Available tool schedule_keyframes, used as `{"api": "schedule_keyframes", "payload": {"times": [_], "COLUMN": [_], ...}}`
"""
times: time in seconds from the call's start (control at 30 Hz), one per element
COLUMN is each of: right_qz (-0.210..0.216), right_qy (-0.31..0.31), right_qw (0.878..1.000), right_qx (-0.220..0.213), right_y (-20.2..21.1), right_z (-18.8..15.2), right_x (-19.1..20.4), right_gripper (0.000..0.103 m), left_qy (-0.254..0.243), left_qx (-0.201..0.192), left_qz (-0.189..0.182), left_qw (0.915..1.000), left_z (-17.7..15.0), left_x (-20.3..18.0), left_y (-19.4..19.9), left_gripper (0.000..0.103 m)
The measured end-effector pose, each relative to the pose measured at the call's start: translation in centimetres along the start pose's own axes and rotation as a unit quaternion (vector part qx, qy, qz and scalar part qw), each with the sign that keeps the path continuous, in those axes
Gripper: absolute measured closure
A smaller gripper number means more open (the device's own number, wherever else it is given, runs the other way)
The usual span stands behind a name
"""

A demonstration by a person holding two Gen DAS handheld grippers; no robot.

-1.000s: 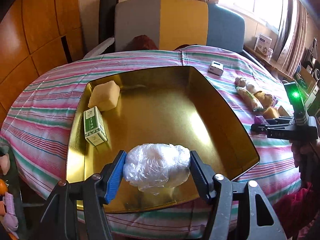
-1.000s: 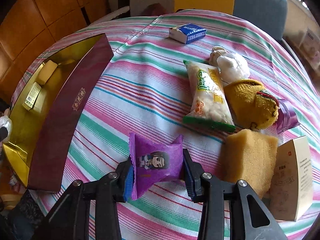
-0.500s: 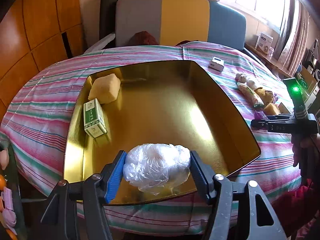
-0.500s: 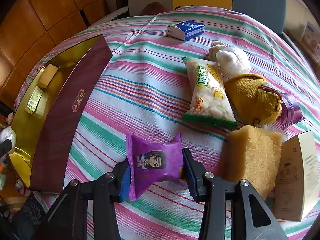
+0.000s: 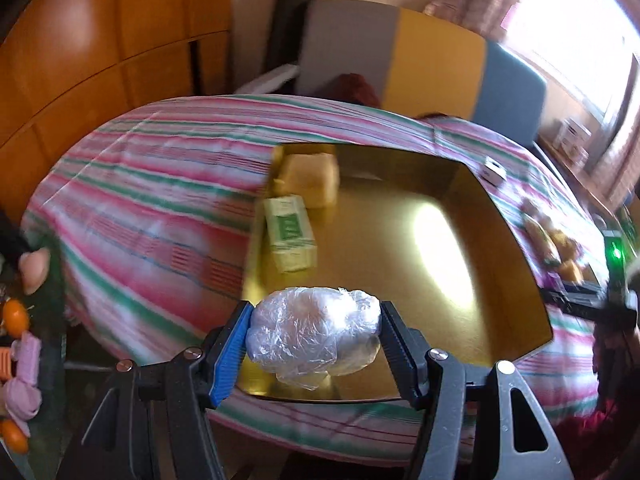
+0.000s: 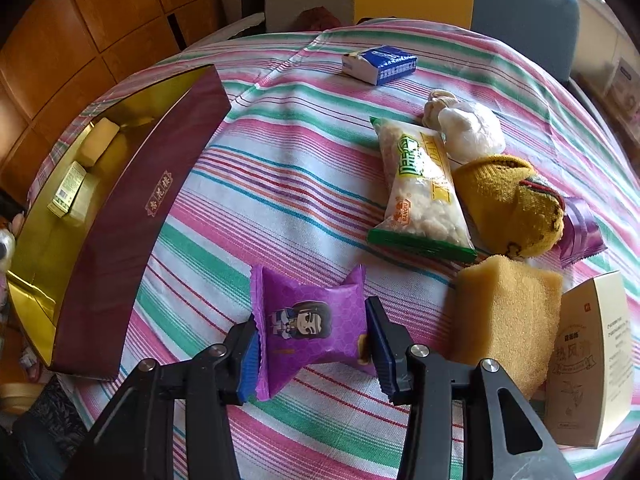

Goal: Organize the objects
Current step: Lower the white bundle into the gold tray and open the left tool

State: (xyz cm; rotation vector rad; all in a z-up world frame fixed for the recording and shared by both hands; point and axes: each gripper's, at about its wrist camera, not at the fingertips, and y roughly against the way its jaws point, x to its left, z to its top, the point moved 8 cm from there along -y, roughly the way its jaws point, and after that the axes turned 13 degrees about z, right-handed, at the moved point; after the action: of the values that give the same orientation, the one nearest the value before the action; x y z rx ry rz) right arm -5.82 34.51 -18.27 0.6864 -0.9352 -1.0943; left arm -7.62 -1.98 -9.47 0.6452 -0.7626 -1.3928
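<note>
Two grippers, each with something between its jaws, and what matters is how each load sits against the gold box.

From the left wrist view, the left gripper (image 5: pixel 314 344) is clamped on a clear plastic-wrapped bundle (image 5: pixel 314 332), both pads pressed against its ends, so its long axis runs straight across from jaw to jaw. The bundle hangs over the near edge of the gold box (image 5: pixel 516 248), whose open floor spreads ahead of the gripper. A green-and-white carton (image 5: pixel 290 232) and a yellow sponge block (image 5: pixel 310 178) already lie along the box's left wall — the bare floor is ahead and to the right. The view is smeared by motion. By my reading this hand is the one placed to deposit next; it needs only to carry forward and let go.

From the right wrist view, the right gripper (image 6: pixel 312 344) holds a purple snack packet (image 6: pixel 308 320) low over the striped tablecloth (image 6: pixel 280 184), its crimped ends splaying past the pads, its long axis again jaw to jaw. Whether it has left the cloth I cannot tell. The box stands well apart to the left, its maroon side wall facing this hand, so the packet must go up and over that wall. A larger snack bag (image 6: pixel 420 188), a yellow knitted piece (image 6: pixel 508 208), a second sponge (image 6: pixel 504 316) and a blue packet (image 6: pixel 380 64) wait on the cloth.
</note>
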Motion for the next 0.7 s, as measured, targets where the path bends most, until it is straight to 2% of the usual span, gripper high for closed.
{"api": "schedule_keyframes", "payload": {"times": [0.13,0.37,0.7], "right_qz": [-0.005,-0.009,-0.016], "right_qy": [0.004,0.003,0.007], "right_qw": [1.000,1.000,1.000], "right_qx": [0.001,-0.001,0.000], "right_y": [0.1,0.1,0.2], "right_z": [-0.1,-0.1,0.0], "right_x": [0.1,0.1,0.3], "right_gripper": [0.056,0.056,0.056], "left_qy": [0.009,-0.015,-0.039], "left_qx": [-0.002,0.002,0.013], "left_qz": [0.015,0.005,0.014], "left_qw": [0.9998,0.9999,0.9990], "left_z": [0.3,-0.2,0.3], "left_x": [1.7,-0.4,-1.8], "left_y": [-0.2,-0.7,-3.1], "left_gripper": [0.040,0.040,0.040]}}
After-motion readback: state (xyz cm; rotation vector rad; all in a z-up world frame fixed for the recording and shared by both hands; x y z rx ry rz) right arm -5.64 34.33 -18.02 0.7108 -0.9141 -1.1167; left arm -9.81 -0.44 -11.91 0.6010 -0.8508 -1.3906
